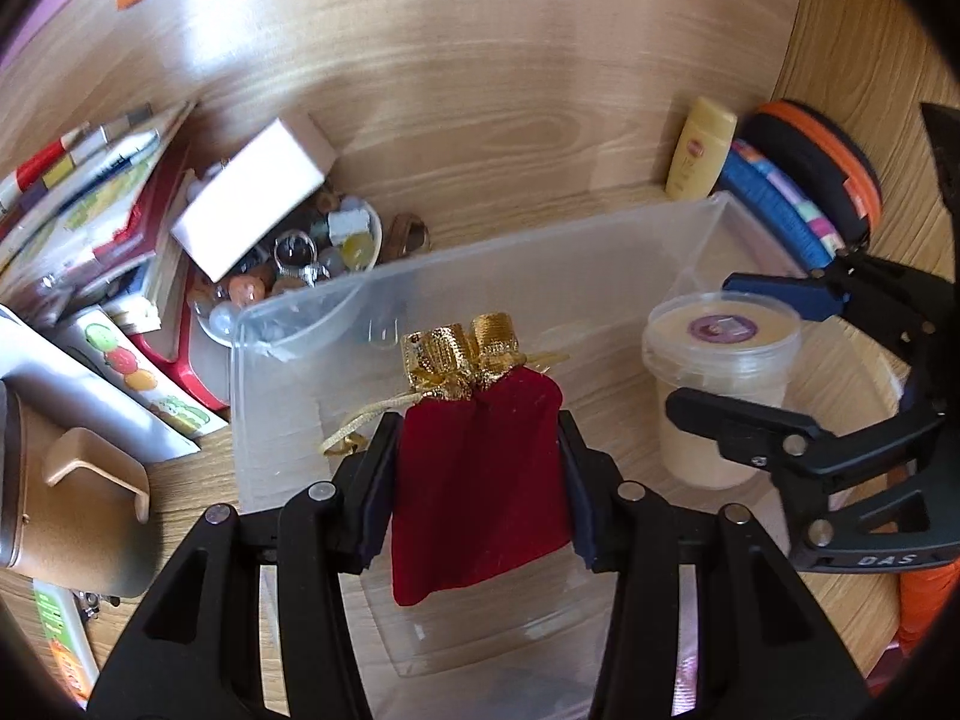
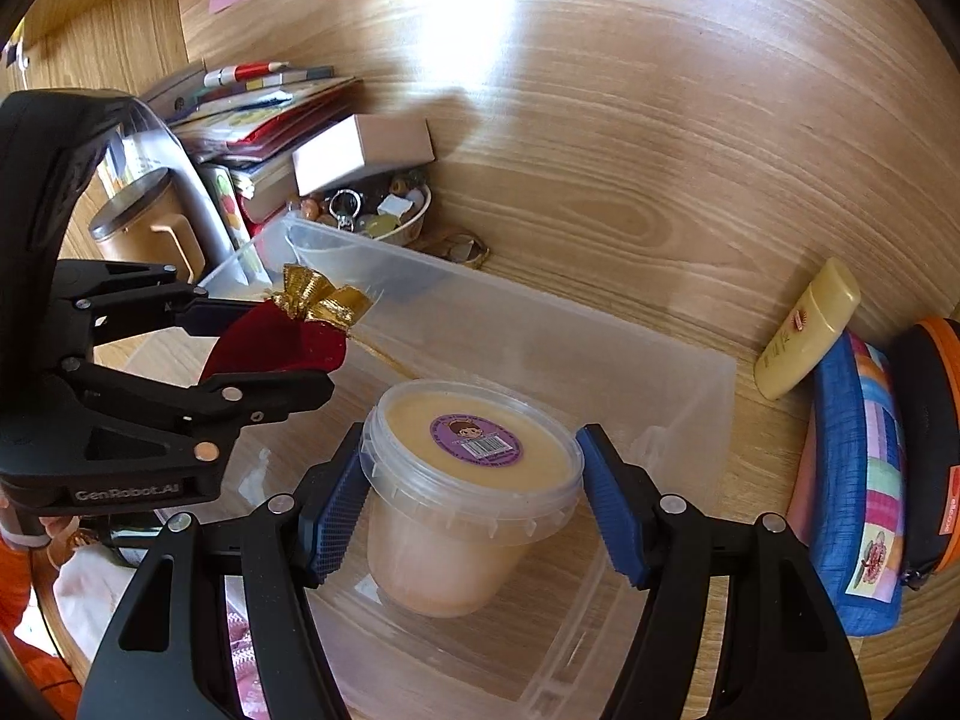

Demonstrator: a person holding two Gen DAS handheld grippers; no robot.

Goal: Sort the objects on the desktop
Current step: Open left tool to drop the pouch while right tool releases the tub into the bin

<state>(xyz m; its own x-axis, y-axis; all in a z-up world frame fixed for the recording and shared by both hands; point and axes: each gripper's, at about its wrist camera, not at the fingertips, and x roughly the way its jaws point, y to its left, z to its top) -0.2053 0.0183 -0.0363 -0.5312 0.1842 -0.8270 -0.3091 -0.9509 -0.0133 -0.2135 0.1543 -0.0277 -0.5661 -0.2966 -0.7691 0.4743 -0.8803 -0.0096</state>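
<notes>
My left gripper (image 1: 477, 450) is shut on a red velvet pouch (image 1: 480, 474) with a gold top and holds it above the clear plastic bin (image 1: 288, 360). The pouch (image 2: 282, 342) and left gripper (image 2: 264, 354) also show at the left of the right wrist view. A clear tub of yellow cream (image 2: 468, 492) with a purple sticker stands inside the bin (image 2: 660, 360). My right gripper (image 2: 471, 492) is open, its blue pads on either side of the tub, a small gap on the right. The tub (image 1: 717, 384) and right gripper (image 1: 714, 348) show in the left wrist view.
A bowl of beads and trinkets (image 1: 300, 264), a white box (image 1: 252, 198), stacked books (image 1: 90, 204) and a tan mug (image 1: 78, 510) crowd the left. A yellow bottle (image 2: 804, 330), blue pencil case (image 2: 858, 492) and black-orange case (image 2: 936, 438) lie right of the bin.
</notes>
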